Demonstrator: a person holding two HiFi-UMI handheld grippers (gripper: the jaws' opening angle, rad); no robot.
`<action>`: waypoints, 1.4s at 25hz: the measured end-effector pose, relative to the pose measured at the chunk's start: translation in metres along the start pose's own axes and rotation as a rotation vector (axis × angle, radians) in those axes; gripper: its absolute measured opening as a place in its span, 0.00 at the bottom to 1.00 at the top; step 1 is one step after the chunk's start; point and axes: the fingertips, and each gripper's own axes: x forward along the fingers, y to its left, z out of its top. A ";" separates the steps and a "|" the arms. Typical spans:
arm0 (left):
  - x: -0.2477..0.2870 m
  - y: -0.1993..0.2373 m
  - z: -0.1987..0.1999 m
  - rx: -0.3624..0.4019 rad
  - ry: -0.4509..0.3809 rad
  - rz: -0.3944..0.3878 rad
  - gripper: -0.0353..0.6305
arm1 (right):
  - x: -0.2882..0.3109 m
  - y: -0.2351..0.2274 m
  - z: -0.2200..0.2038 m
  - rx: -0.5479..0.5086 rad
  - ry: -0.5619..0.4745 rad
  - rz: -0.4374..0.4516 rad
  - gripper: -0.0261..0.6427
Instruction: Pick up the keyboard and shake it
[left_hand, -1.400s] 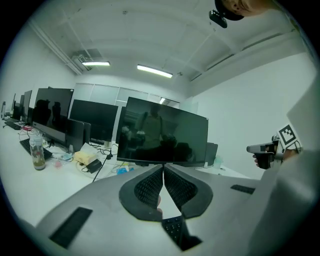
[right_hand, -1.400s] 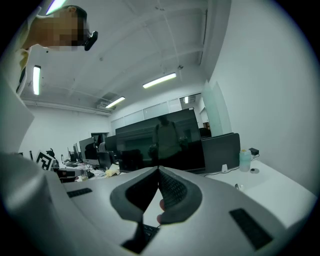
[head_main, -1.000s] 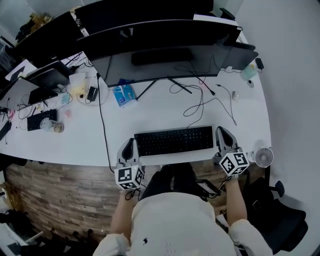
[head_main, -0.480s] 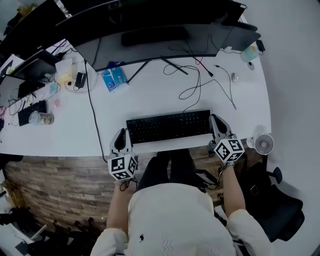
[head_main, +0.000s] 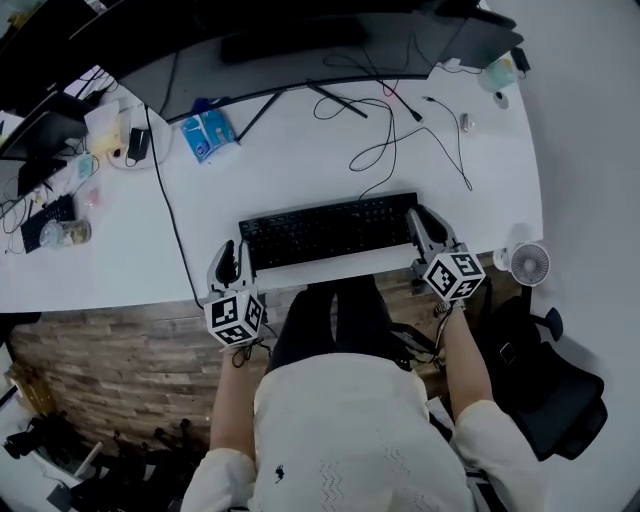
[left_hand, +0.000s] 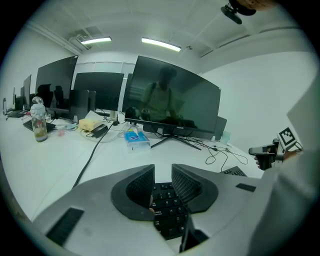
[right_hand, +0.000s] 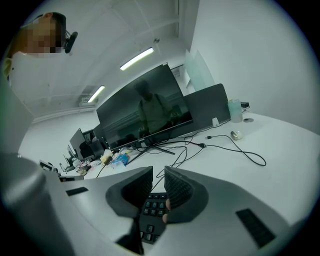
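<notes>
The black keyboard (head_main: 325, 230) hangs level just above the front of the white desk (head_main: 300, 165), held by both ends. My left gripper (head_main: 232, 262) is shut on its left end, and its keys (left_hand: 170, 210) show between the jaws in the left gripper view. At the right end, my right gripper (head_main: 418, 230) is shut on it too. In the right gripper view the number-pad keys (right_hand: 152, 210) lie between the pads. Both marker cubes face the head camera.
A wide curved monitor (head_main: 300, 50) stands at the back of the desk, with loose black cables (head_main: 400, 140) in front of it. A blue tissue pack (head_main: 205, 135), a bottle (head_main: 60, 233) and a second keyboard (head_main: 45, 215) lie left. A small fan (head_main: 527, 263) is at the right edge.
Both grippers stayed clamped on the keyboard's ends and it now looks larger and a little tilted, raised toward the head camera. The head view has also shifted across the desk.
</notes>
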 end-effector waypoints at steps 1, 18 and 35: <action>0.001 0.002 -0.002 -0.003 0.005 0.002 0.21 | 0.002 -0.001 -0.003 0.009 0.006 0.002 0.15; 0.026 0.020 -0.054 -0.129 0.130 0.035 0.33 | 0.022 -0.033 -0.044 0.085 0.087 -0.009 0.31; 0.045 0.026 -0.079 -0.234 0.196 0.075 0.35 | 0.035 -0.082 -0.066 0.118 0.155 -0.067 0.41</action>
